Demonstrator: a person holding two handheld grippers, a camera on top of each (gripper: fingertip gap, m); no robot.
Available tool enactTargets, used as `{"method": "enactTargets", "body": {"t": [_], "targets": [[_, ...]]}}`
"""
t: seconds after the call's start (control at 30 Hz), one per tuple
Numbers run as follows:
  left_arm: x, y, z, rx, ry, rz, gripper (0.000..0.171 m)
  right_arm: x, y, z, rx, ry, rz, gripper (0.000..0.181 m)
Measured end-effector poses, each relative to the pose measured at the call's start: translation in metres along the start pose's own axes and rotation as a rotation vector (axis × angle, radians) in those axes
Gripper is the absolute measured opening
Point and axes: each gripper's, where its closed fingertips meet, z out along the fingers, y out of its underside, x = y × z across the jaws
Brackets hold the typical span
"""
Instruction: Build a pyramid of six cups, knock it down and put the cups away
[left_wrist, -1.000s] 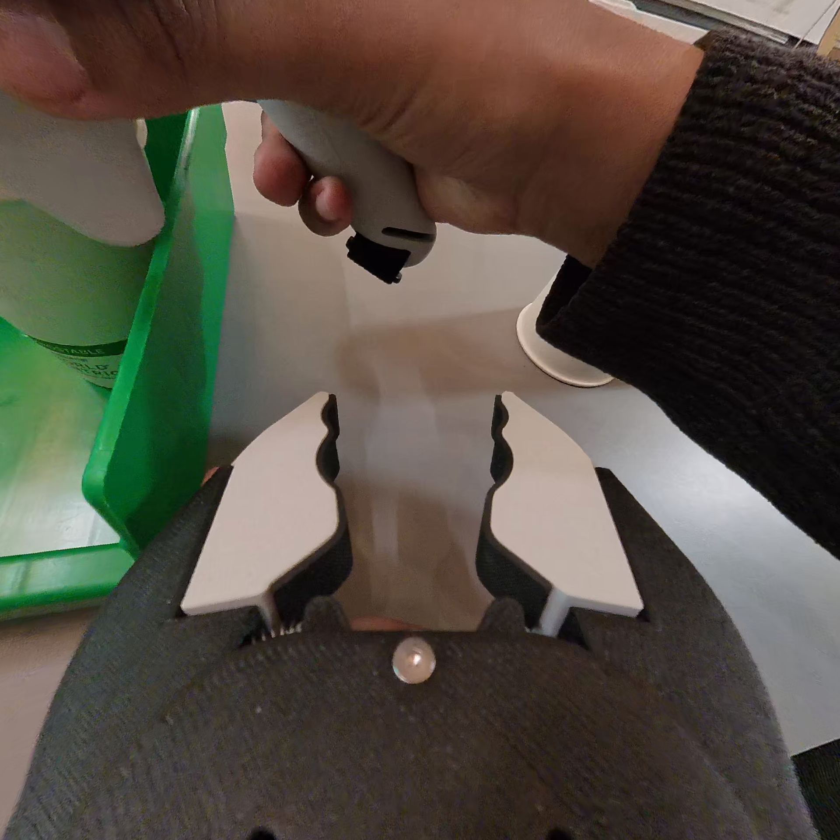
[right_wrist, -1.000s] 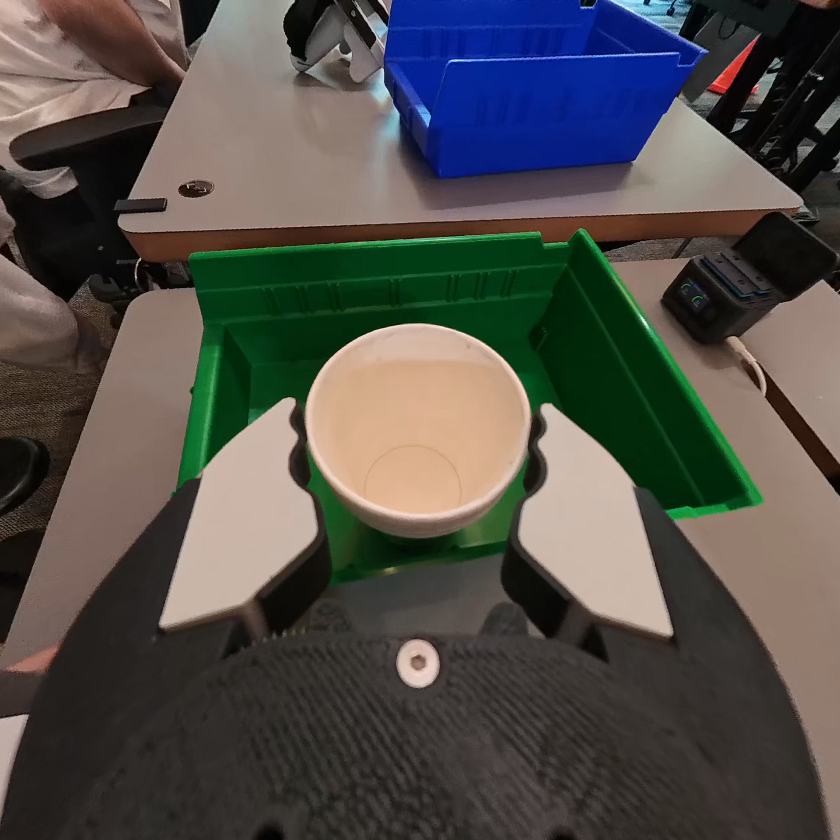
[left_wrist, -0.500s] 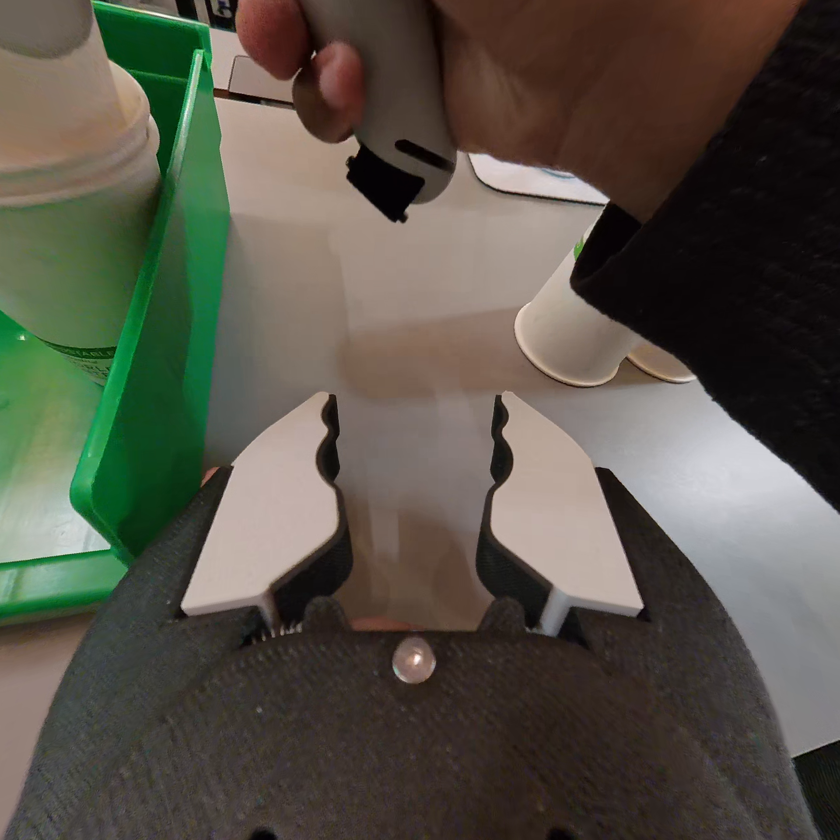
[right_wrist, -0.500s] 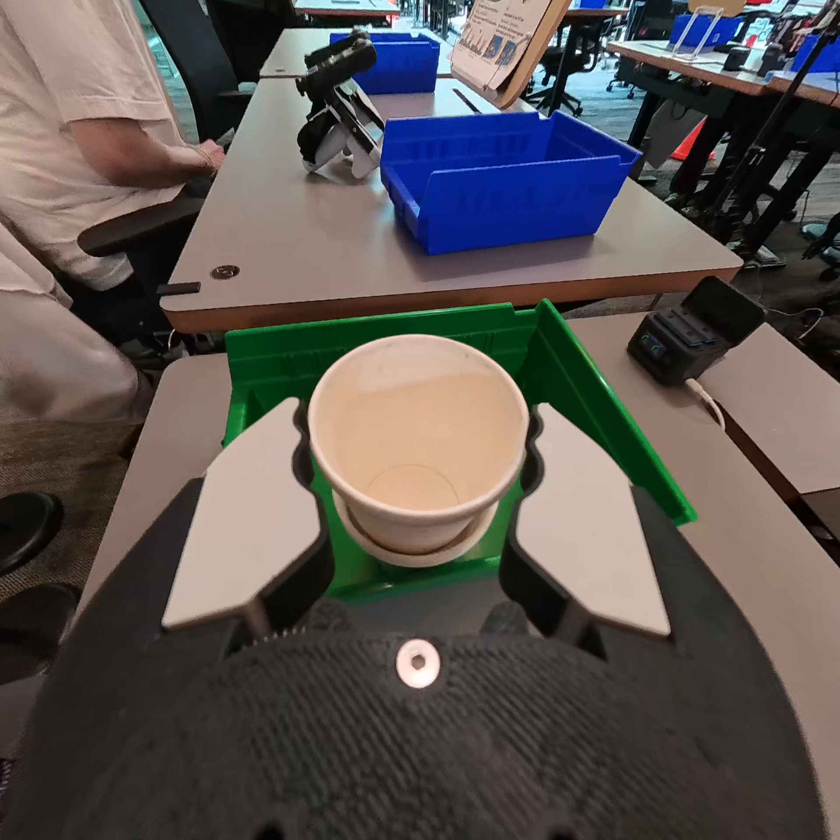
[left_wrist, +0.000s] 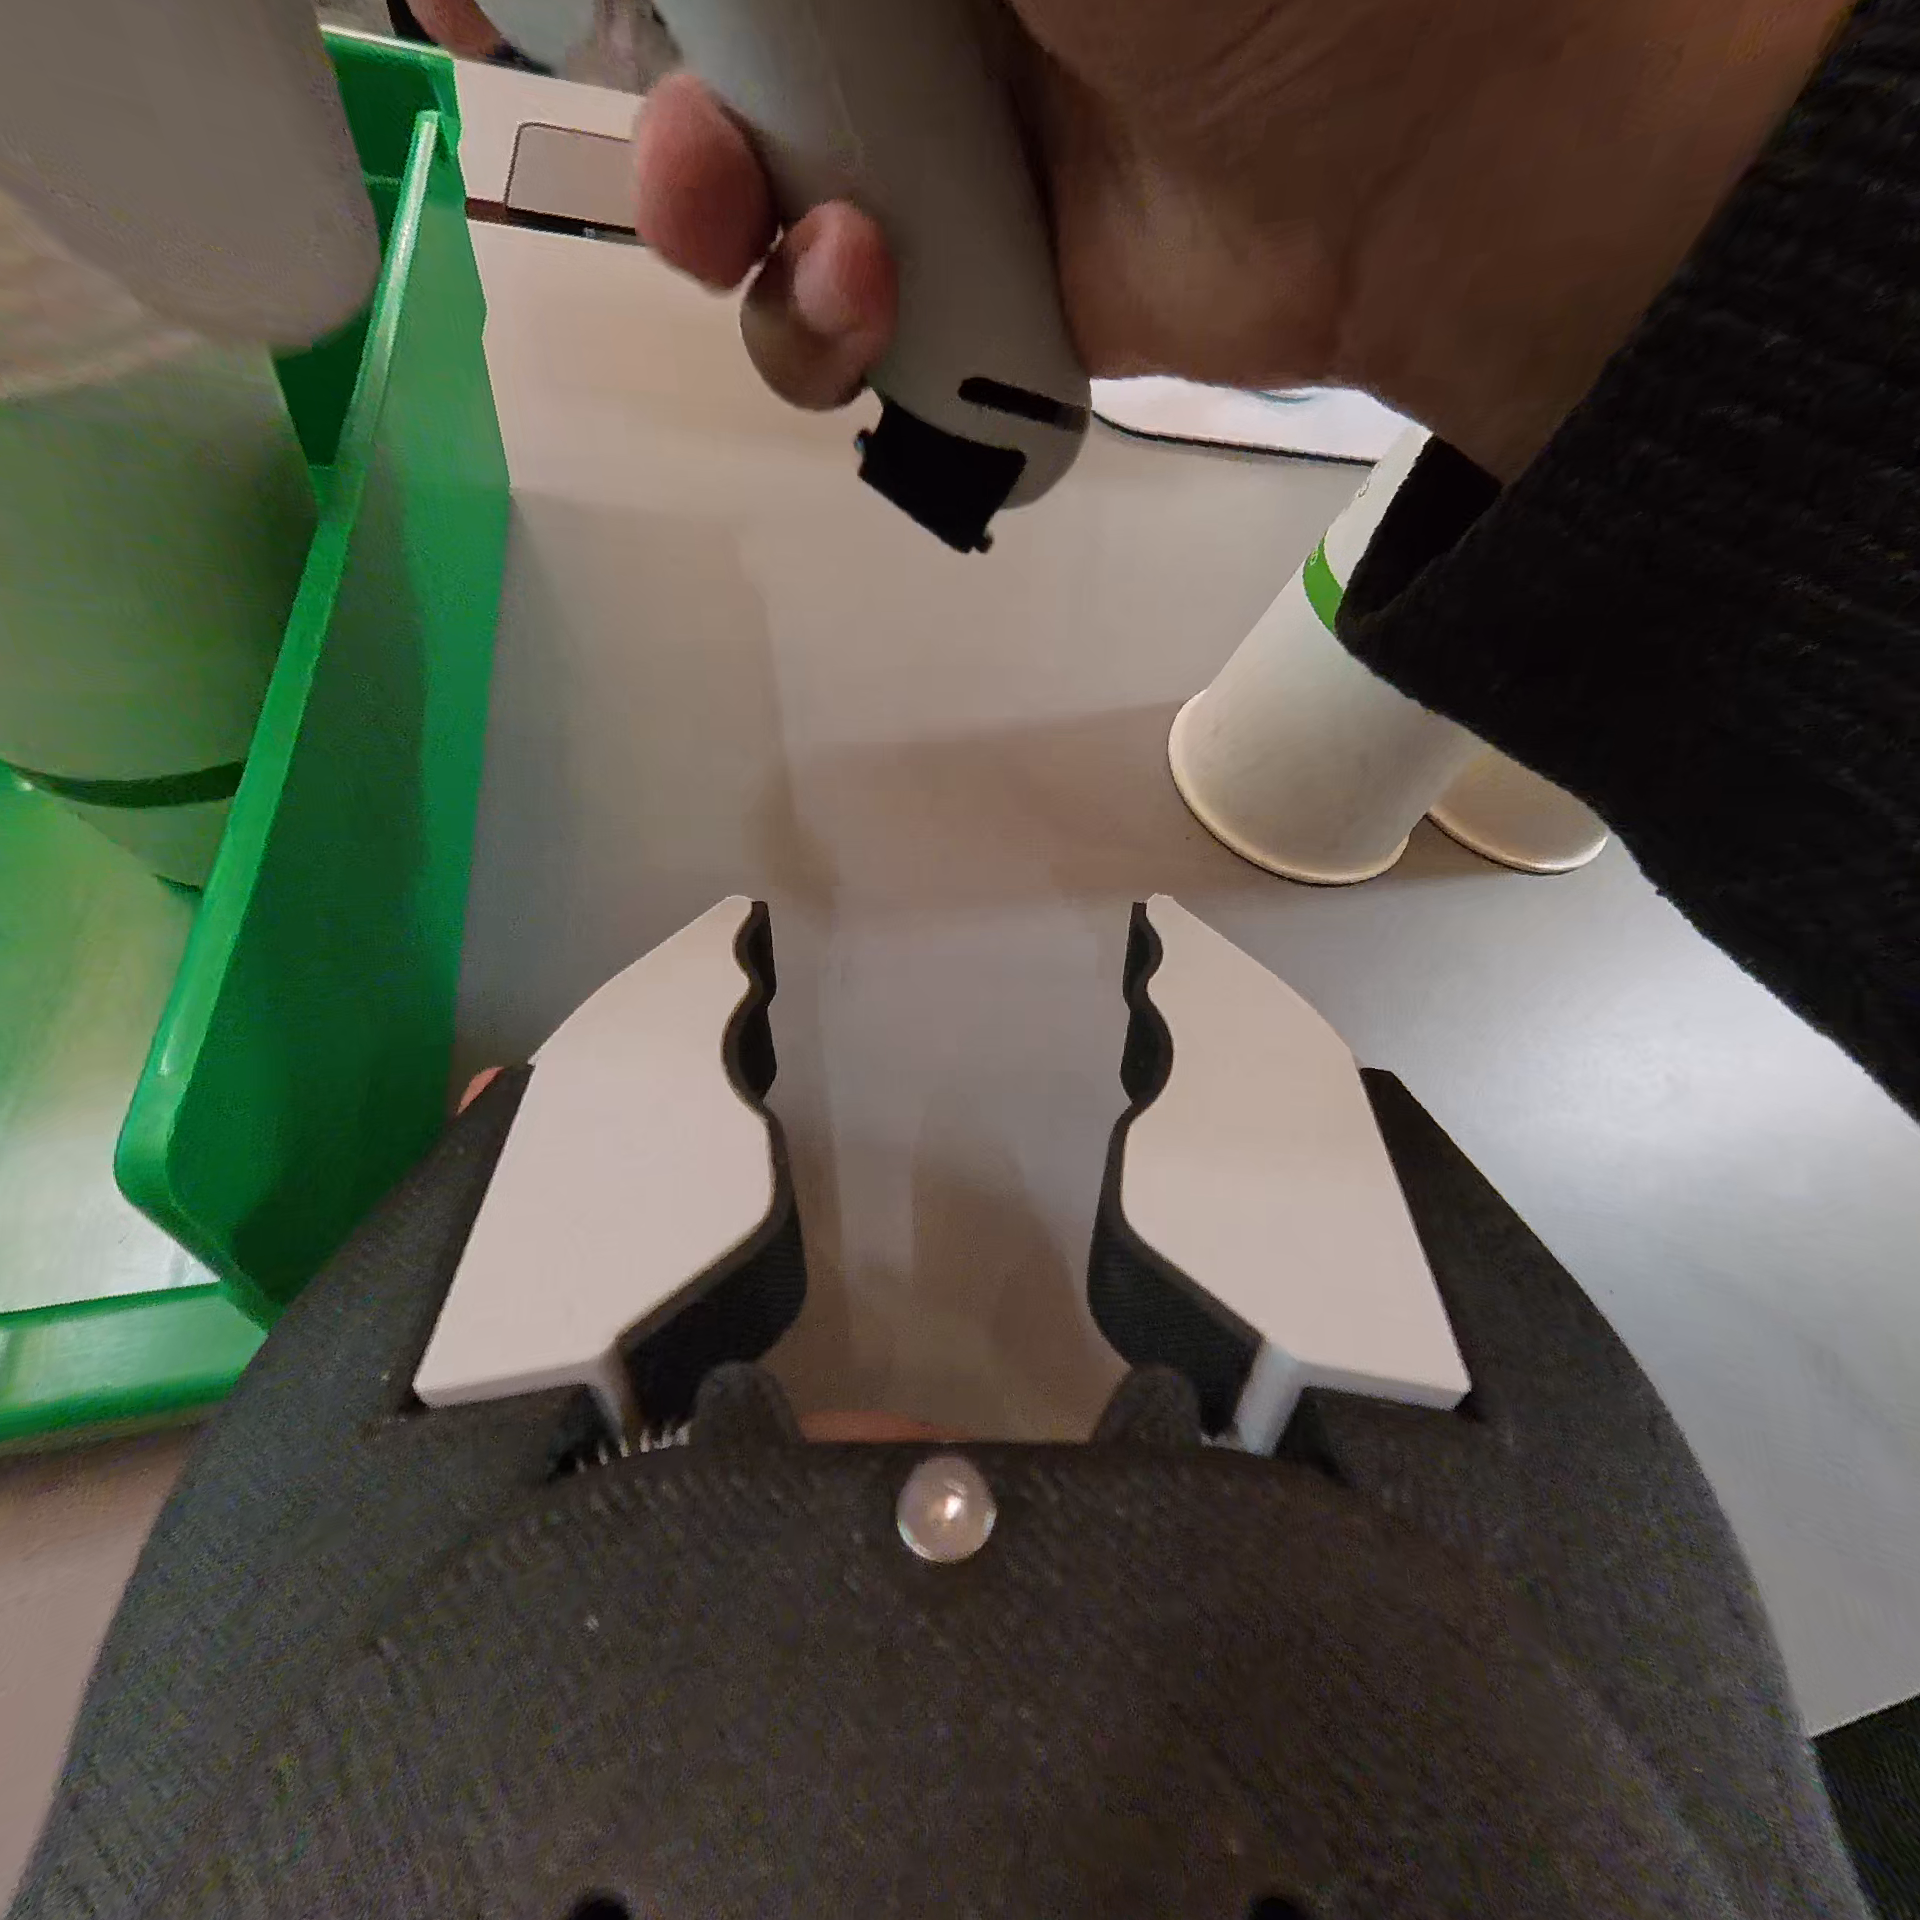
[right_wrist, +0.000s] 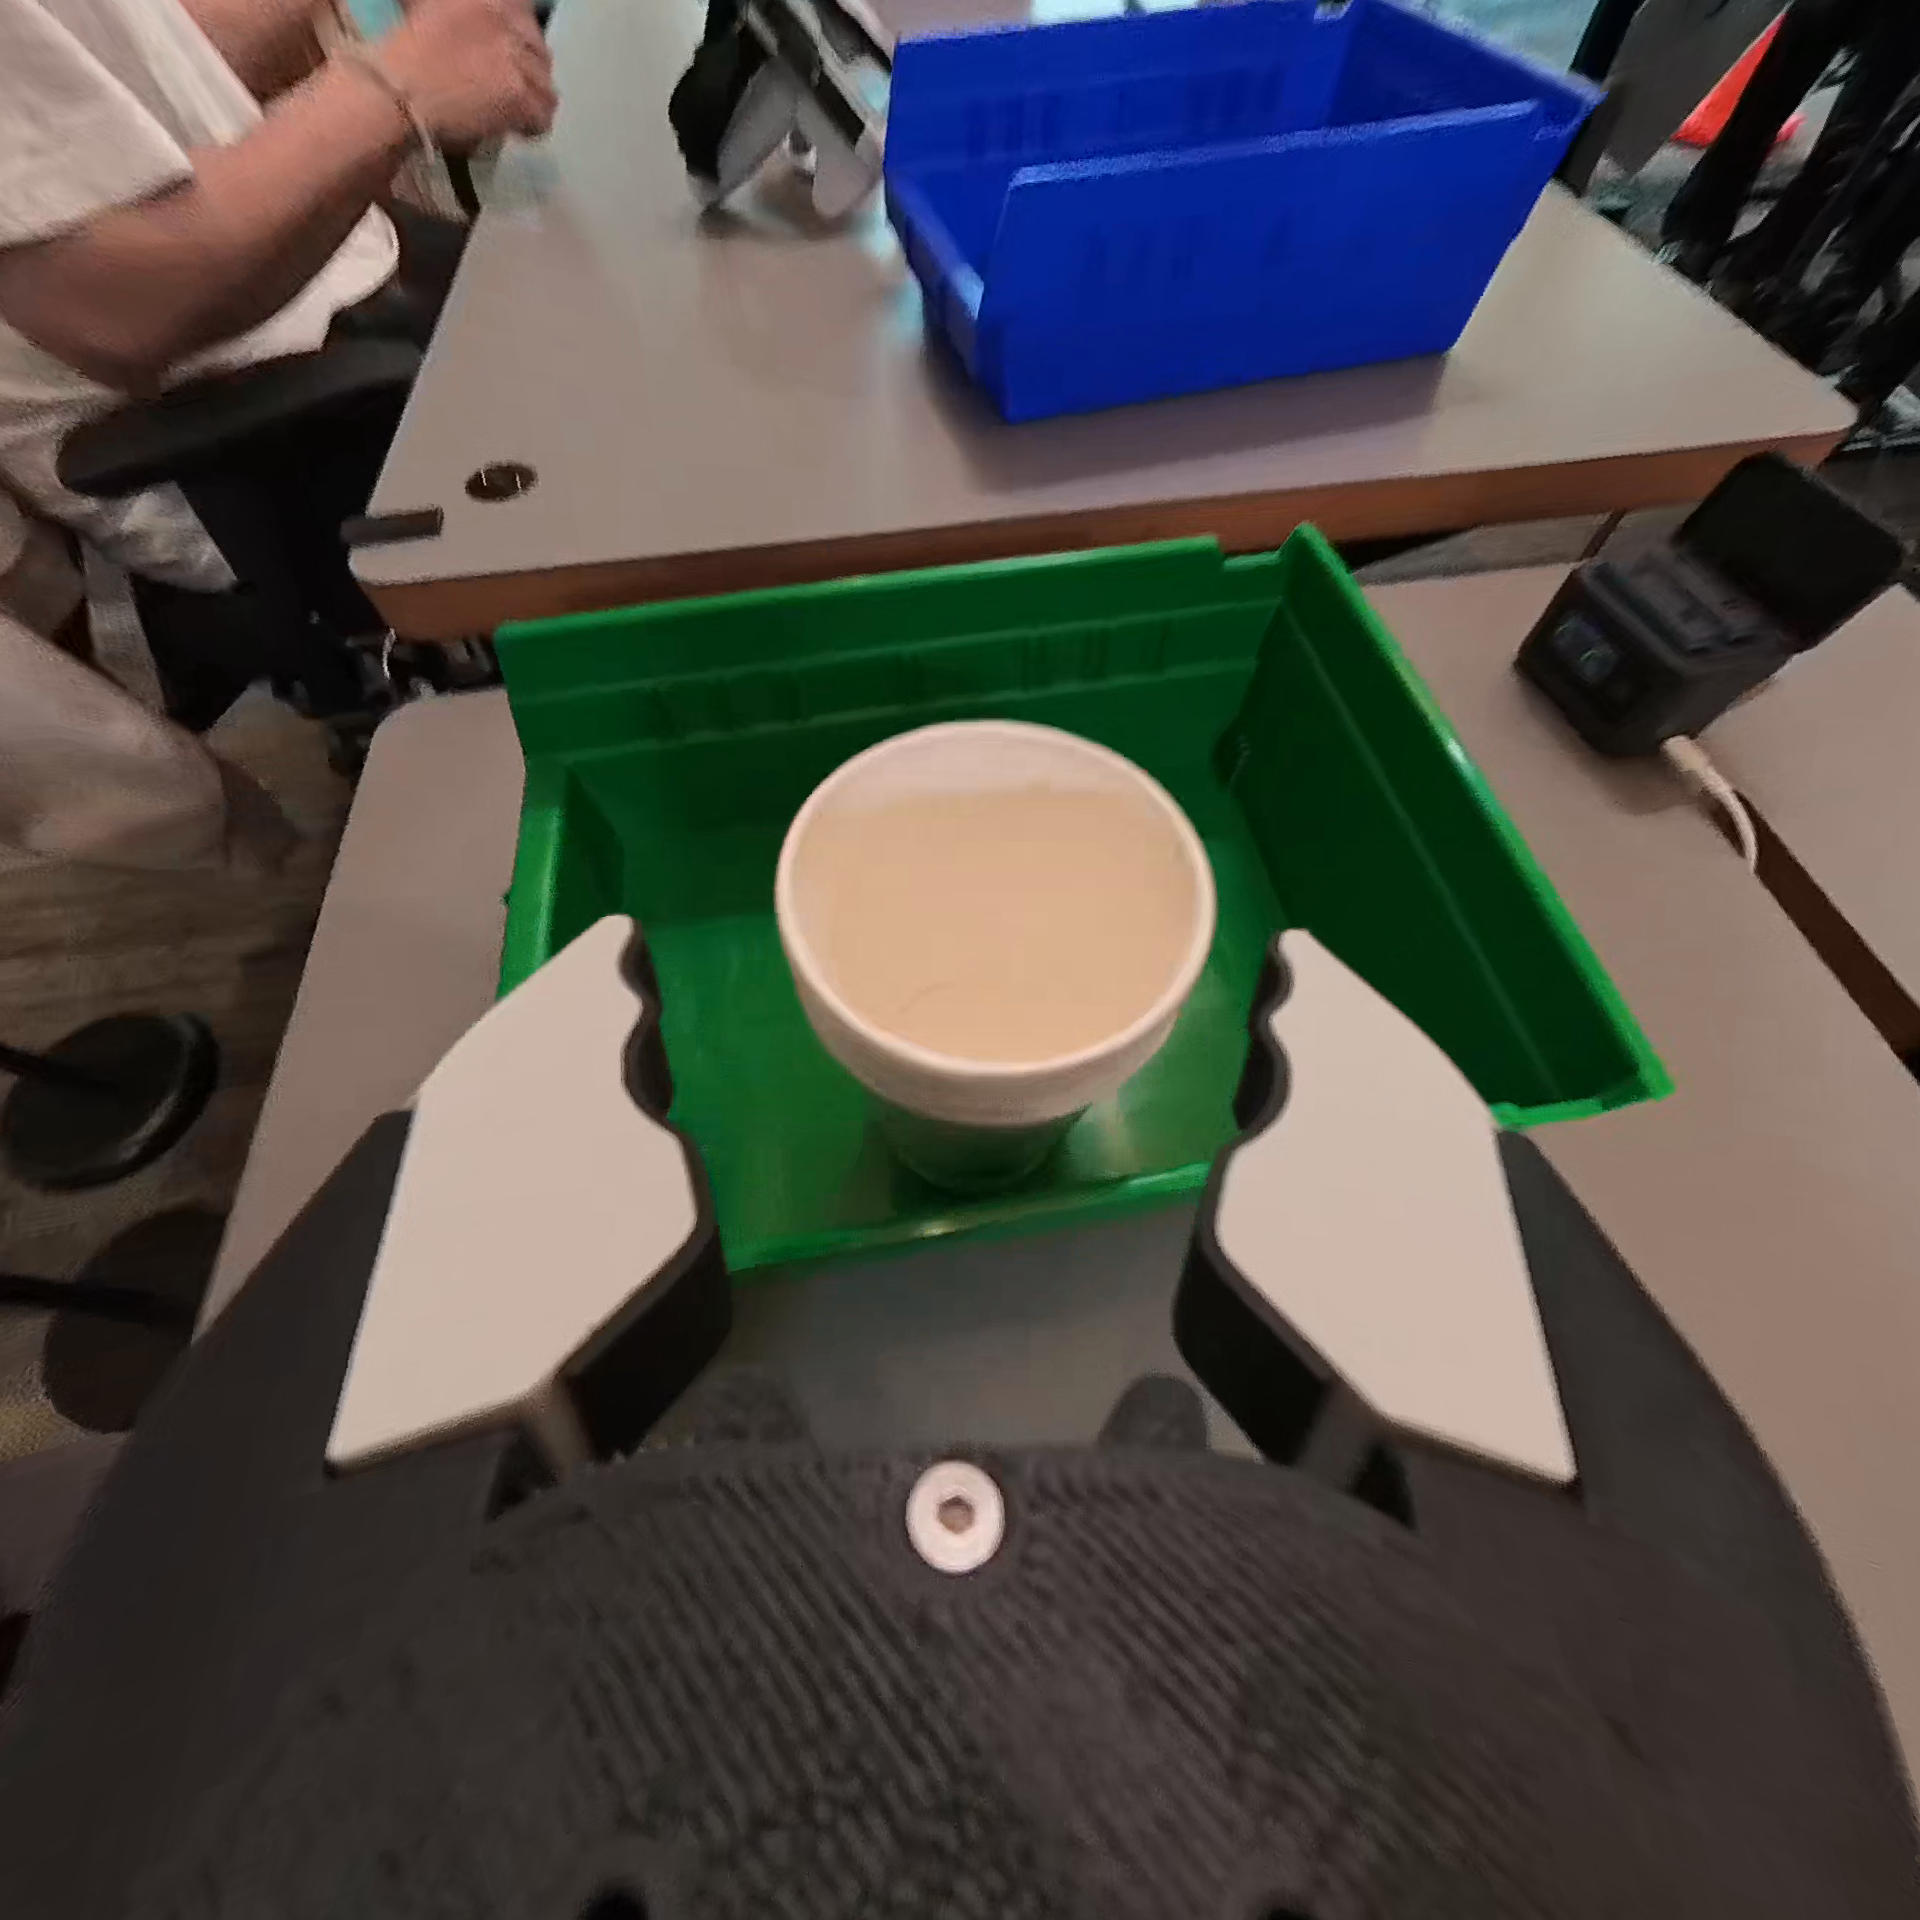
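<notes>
A stack of white paper cups (right_wrist: 995, 914) stands upright in a green bin (right_wrist: 1434, 862) on the grey table. My right gripper (right_wrist: 951, 997) is open and empty, its fingers apart on either side of the stack and clear of it. In the left wrist view the stack (left_wrist: 135, 644) shows at the far left inside the bin (left_wrist: 343, 831). My left gripper (left_wrist: 948, 940) is open and empty over the bare table beside the bin. A hand in a dark sleeve (left_wrist: 1299, 208) holds the other gripper's handle above it.
Two white cups (left_wrist: 1309, 769) stand upside down on the table at the right of the left wrist view. A blue bin (right_wrist: 1216, 208) sits on the far table, a black device (right_wrist: 1704, 644) at the right, and a seated person (right_wrist: 156, 208) at the left.
My right gripper has opened and let go of the top cup, which now sits nested in the stack in the green bin. The left gripper has barely moved.
</notes>
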Motion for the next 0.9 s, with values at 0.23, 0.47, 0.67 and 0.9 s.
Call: {"method": "enactTargets", "body": {"t": [0.23,0.47,0.67,0.9], "targets": [[0.001,0.0,0.0,-0.001,0.0,0.003,0.066,0.002,0.011,0.017,-0.042,0.035,-0.068,0.108],[0.0,0.0,0.0,0.0,0.002,-0.003,0.066,0.004,0.009,0.024,-0.037,0.027,-0.077,0.092],[-0.001,0.0,0.001,-0.001,0.003,-0.004,0.066,0.006,-0.01,0.013,0.064,0.055,-0.074,0.059],[0.0,0.0,0.001,-0.003,0.002,0.0,0.066,0.014,-0.011,0.011,0.02,0.039,-0.023,0.099]]}}
